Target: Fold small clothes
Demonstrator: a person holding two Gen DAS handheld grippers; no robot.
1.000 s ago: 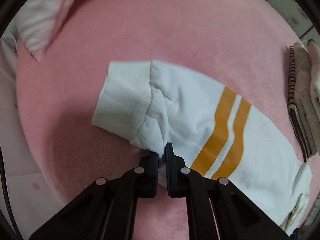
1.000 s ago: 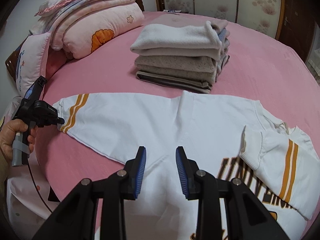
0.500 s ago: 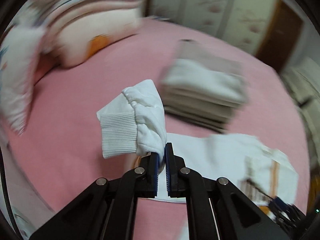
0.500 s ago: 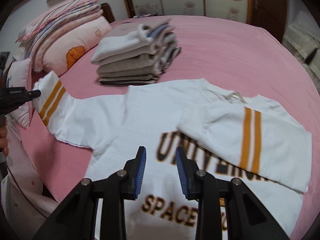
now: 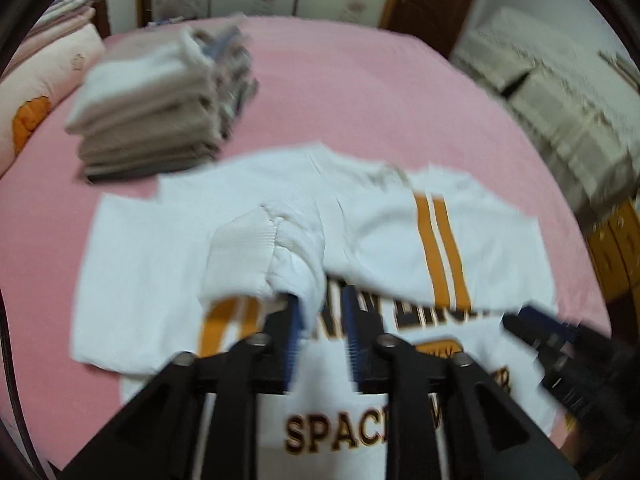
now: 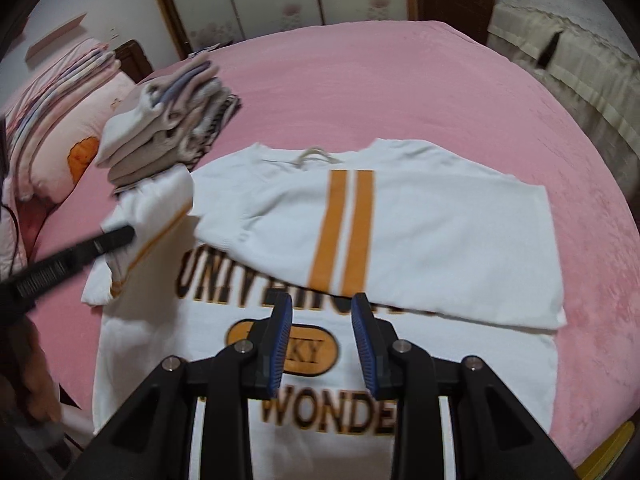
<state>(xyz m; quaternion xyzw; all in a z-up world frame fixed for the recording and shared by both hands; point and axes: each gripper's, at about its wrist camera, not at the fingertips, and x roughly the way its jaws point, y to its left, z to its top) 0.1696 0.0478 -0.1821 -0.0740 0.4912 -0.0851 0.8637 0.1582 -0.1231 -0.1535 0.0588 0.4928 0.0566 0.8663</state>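
The white sweatshirt lies chest-up on the pink bed, one striped sleeve already crossed over the chest so the body narrows. The left gripper holds the other sleeve's cuff at 12 o'clock of its jaws, which are opening to let it drop inward. The right gripper hovers over the lettering, jaws spread and empty. Folded clothes are stacked at 10 o'clock

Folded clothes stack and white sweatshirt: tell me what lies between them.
Nothing: in the right wrist view the stack meets the sweatshirt edge; no pink bedcover shows between.
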